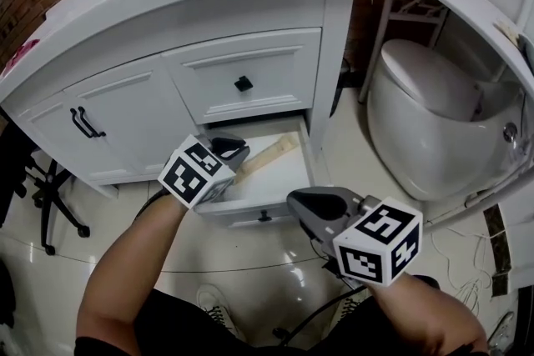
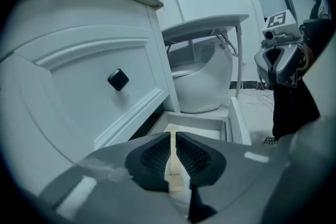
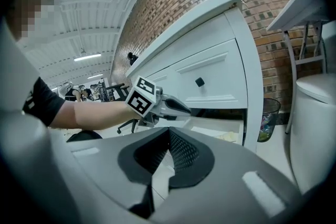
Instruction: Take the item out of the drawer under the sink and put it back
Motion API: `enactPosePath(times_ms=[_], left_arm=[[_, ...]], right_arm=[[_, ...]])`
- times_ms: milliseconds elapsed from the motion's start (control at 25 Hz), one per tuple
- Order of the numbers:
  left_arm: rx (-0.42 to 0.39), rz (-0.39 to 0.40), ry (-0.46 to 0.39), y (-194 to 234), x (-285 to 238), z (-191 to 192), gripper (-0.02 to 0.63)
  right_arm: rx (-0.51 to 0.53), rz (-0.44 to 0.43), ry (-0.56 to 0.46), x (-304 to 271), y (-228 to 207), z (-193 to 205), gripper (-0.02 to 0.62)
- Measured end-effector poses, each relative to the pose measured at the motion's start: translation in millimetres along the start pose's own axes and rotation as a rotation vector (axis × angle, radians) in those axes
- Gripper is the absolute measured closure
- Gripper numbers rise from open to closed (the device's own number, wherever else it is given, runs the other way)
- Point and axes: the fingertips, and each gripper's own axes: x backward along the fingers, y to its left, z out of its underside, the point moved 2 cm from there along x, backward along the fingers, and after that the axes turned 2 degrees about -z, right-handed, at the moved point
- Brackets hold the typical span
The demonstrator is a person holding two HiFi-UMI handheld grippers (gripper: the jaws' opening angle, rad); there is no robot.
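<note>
Stick (image 2: pixel 177 178) btwn left claw's (image 2: pixel 174 136) barely parted pads (image 2: pixel 198 157), at open drawer (image 2: pixel 202 124).

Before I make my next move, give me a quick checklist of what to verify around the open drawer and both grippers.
1. Bottom drawer open: ok, it is pulled out below the shut upper drawer.
2. Pale strip within the drawer's walls: ok.
3. Left gripper hold on the strip: cannot tell. The strip runs between its jaws, but it is unclear whether the pads press on it.
4. Right gripper free: ok, jaws together with nothing between them.
5. Right gripper out of the drawer: ok, it sits in front of the drawer, outside it.
</note>
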Motion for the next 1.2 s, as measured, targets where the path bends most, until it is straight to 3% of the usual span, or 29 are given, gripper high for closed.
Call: enactPosePath(times_ms=[240, 480, 680, 960, 1200], left_arm=[[-0.108, 0.119, 0.158, -8, -58, 24, 0.514], [-0.083, 0.195, 0.293, -1, -102, 53, 0.489], [-0.025, 0.222, 0.343, -2, -116, 65, 0.491], [-0.027, 0.239, 0.370, -8, -127, 69, 0.509], [-0.005, 0.206, 0.365, -6, -121, 67, 0.580]], right_arm=[[-0.013, -0.018, 0.002, -1, -1, -2, 0.592], [-0.042, 0.010, -0.002, 4, -16, -4, 0.592], [-0.052, 0.024, -0.007, 9, -23, -5, 0.592], [-0.053, 0.021, -0.005, 8, -23, -5, 0.592], [-0.043, 0.013, -0.009, 7, -18, -7, 0.592]])
